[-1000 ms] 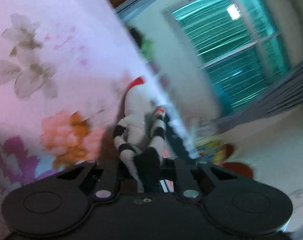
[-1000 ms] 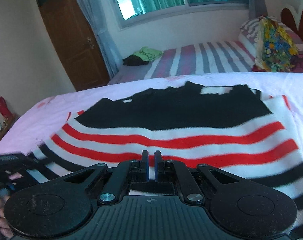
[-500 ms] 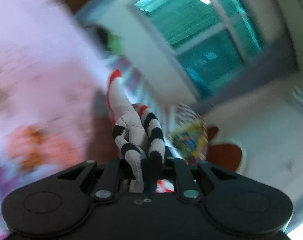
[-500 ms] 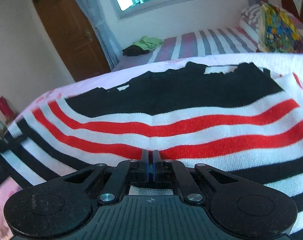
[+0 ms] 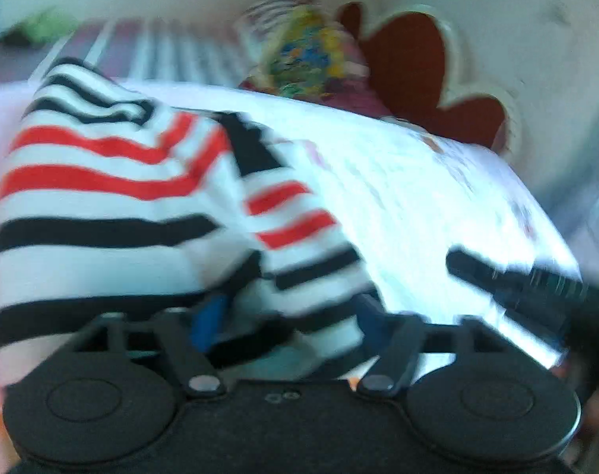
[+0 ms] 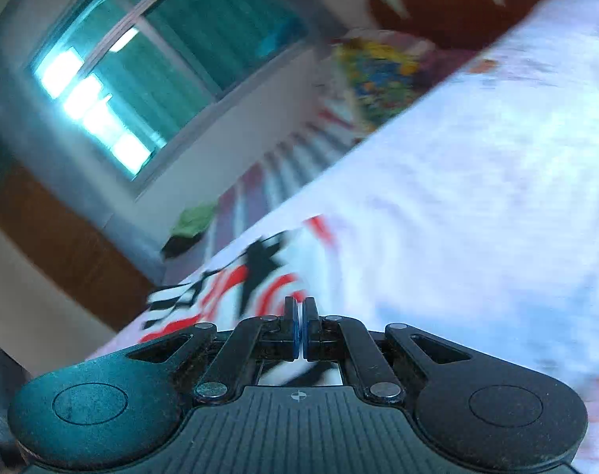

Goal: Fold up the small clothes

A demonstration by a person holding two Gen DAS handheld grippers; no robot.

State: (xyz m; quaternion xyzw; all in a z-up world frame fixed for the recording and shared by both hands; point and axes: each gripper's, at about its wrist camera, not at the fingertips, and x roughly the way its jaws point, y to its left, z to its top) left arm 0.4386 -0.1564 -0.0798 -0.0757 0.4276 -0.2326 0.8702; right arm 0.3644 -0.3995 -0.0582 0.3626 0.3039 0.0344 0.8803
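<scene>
Left wrist view: the left gripper [image 5: 291, 316] has its jaws opening, and the striped garment [image 5: 141, 205] lies between and just beyond them, its near hem draped across the gap. The blue pads [image 5: 210, 322] do not appear to press on the cloth, though blur makes this uncertain. The garment rests on the pale floral bedsheet [image 5: 437, 197], bunched and doubled over toward the left, with red, black and white bands running across it. The other tool shows as a dark bar at the right edge.

Right wrist view: the right gripper [image 6: 299, 328] has its fingers pressed together. Striped cloth shows below and behind the fingers, but whether any is pinched between them cannot be told. The garment [image 6: 236, 292] lies on the bedsheet [image 6: 477, 197], to the left and beyond the fingertips.

Judged step: release of a folded-over layer. Procedure for a clean result:

1. Open the left jaws fully before drawing back, so the hem does not snag and drag.
2. Withdraw toward the near side, low and straight.
3. Check that the folded edges align; the layer currently looks rumpled and probably needs smoothing.
4. Keep both tools from catching the bedsheet.
</scene>
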